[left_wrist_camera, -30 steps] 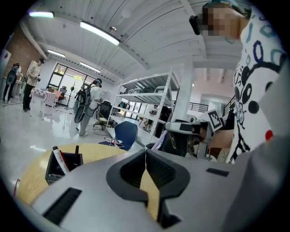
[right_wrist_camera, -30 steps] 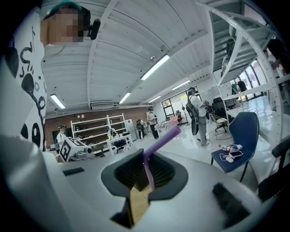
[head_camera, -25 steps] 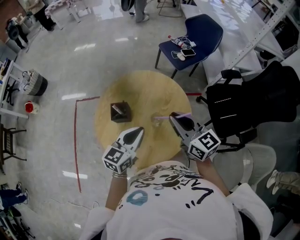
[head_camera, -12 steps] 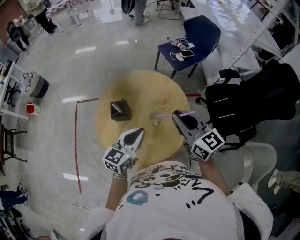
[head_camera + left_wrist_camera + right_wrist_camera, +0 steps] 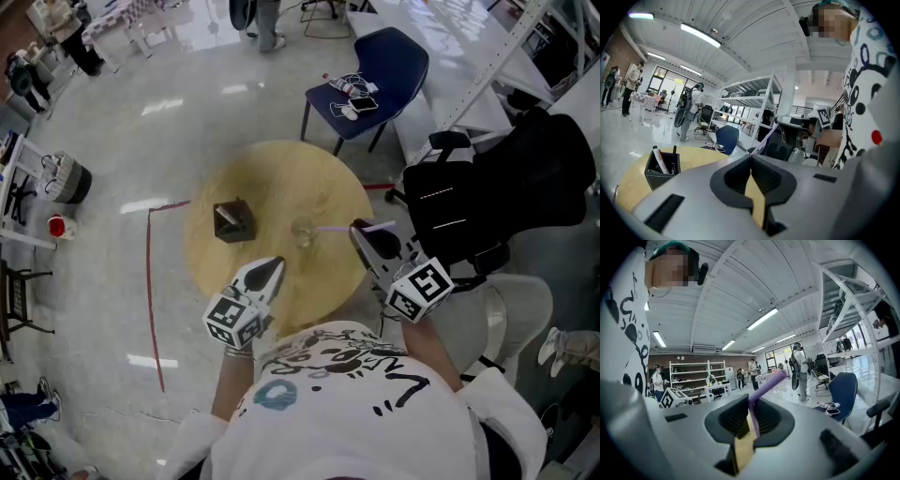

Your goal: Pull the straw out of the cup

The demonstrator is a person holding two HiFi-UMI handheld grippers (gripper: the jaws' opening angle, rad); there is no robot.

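Since the purple straw (image 5: 765, 385) is a light, thin tube that probably bends and flattens easily, a gentle pinch near its upper end suits it. The right gripper (image 5: 364, 232) has its fingers closed on it just there. The straw's lower end reaches the clear cup (image 5: 302, 232) on the round desk (image 5: 281, 178); whether the tip sits inside I cannot tell. The left gripper (image 5: 275, 265) hovers nearby, fingers together and empty.

the round wooden table (image 5: 281, 183) carries a dark pen holder (image 5: 232, 222) and, apart from it, a clear cup (image 5: 302, 232).
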